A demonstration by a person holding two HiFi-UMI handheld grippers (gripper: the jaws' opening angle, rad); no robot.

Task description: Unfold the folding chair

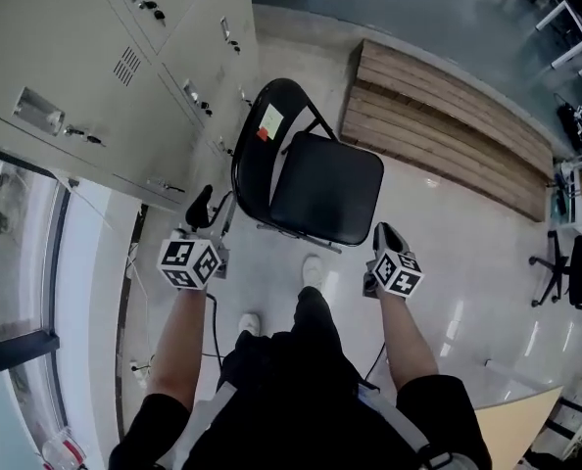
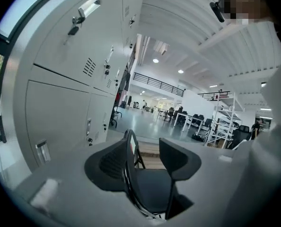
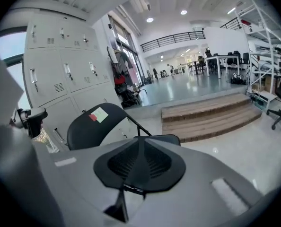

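The black folding chair (image 1: 325, 196) stands opened out on the pale floor, its seat flat and its backrest (image 1: 262, 125) towards the lockers, with a white and red sticker on it. My left gripper (image 1: 201, 207) hangs in the air left of the chair, jaws open and nothing between them; in the left gripper view (image 2: 145, 155) the chair (image 2: 150, 188) shows through the gap. To the right of the seat, apart from it, my right gripper (image 1: 387, 235) is shut and empty. The right gripper view (image 3: 140, 162) shows the pads together and the chair (image 3: 91, 126) beyond.
Grey lockers (image 1: 124, 67) line the wall just behind the chair. Wooden steps (image 1: 448, 135) run across at the back right. An office chair (image 1: 580, 272) stands at the far right. The person's white shoes (image 1: 313, 270) are just in front of the chair.
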